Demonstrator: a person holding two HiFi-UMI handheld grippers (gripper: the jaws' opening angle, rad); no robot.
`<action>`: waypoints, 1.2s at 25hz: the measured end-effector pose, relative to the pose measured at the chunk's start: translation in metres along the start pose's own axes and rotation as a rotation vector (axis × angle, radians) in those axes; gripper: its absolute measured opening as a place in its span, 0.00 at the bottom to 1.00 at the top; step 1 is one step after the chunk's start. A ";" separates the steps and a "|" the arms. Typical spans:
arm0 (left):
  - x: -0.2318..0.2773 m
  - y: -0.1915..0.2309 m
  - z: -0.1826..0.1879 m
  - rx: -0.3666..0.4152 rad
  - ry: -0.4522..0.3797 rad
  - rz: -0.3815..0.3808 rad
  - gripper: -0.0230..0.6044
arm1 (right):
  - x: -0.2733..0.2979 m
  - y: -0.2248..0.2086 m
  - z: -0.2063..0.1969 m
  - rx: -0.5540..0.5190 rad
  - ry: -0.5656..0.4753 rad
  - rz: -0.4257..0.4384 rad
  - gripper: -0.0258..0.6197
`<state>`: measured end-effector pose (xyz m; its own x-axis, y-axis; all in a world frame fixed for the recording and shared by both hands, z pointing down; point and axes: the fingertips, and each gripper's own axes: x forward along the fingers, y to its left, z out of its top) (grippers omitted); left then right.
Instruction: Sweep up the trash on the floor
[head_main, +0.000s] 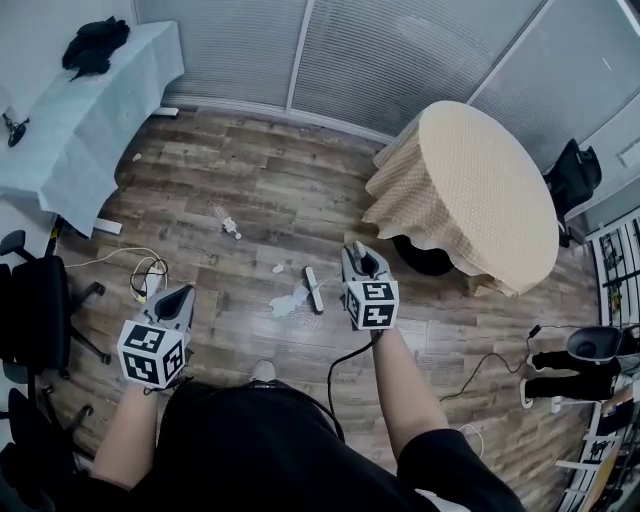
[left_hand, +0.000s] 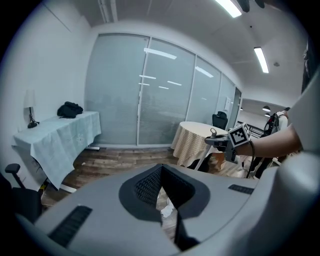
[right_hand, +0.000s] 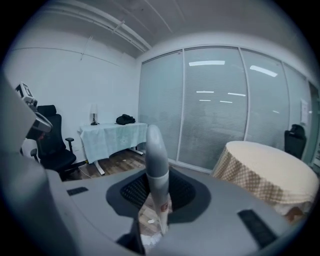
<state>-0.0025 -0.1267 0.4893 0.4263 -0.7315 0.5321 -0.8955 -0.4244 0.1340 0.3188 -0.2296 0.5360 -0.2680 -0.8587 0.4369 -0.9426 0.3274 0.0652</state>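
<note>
The right claw (head_main: 363, 256) is clamping the broom handle (right_hand: 154, 150), the left claw (head_main: 184, 293) is hanging closed and empty, and trash (head_main: 288, 302) is lying scattered on the floor (head_main: 250, 190), seemingly all unswept.

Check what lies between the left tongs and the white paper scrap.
Only bare wood floor separates the left tongs from the paper scrap, as the head view shows.
</note>
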 end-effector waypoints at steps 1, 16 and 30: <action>0.001 0.000 0.001 0.001 -0.001 0.001 0.03 | -0.001 -0.006 0.004 -0.005 -0.005 -0.014 0.19; 0.036 0.020 0.015 0.001 0.011 -0.067 0.03 | -0.012 0.006 0.099 -0.019 -0.101 -0.084 0.19; 0.119 0.149 0.073 -0.009 -0.012 -0.230 0.03 | 0.101 0.105 0.207 0.038 -0.114 -0.112 0.19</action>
<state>-0.0760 -0.3164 0.5116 0.6205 -0.6225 0.4769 -0.7758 -0.5759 0.2577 0.1512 -0.3638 0.4017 -0.1797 -0.9289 0.3238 -0.9741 0.2140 0.0731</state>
